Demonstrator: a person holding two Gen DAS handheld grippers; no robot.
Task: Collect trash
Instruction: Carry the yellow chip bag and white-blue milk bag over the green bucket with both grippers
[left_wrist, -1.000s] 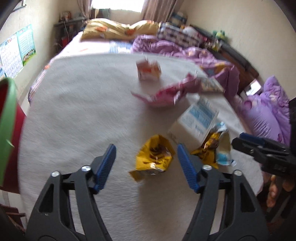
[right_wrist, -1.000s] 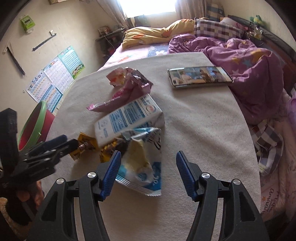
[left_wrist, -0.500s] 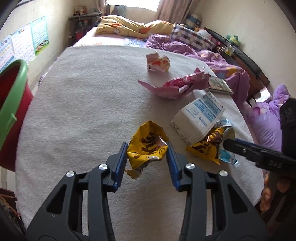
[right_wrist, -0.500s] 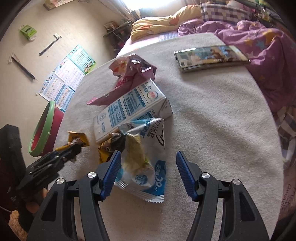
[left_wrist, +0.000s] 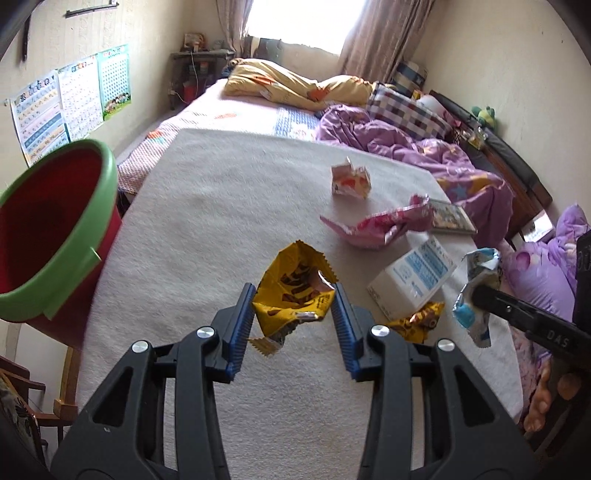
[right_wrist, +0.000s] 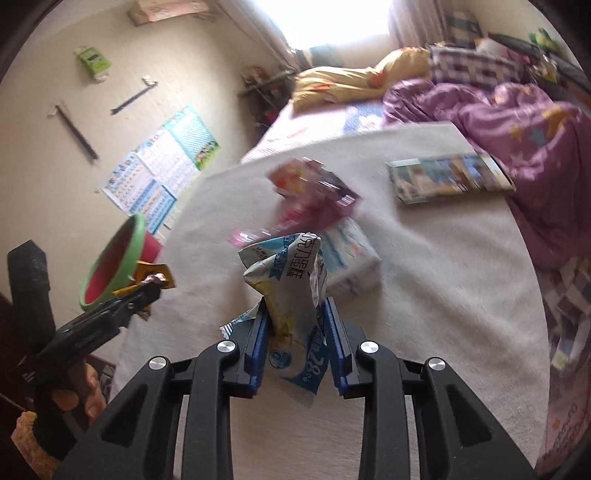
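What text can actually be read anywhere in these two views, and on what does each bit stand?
"DAS": on the black arm of the right tongs.
"28": on the blue and white wrapper, near its lower edge; Chinese characters near its top are blurred.
Yellow wrapper: brown lettering, crumpled, unreadable.
White carton: blue print, too small.
Wall posters: too small.

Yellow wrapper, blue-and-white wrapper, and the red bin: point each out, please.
yellow wrapper (left_wrist: 295, 295): left wrist view, on its printed front between the blue pads.
blue-and-white wrapper (right_wrist: 295, 291): right wrist view, on its crumpled middle.
red bin (left_wrist: 107, 173): left wrist view, on its green rim.
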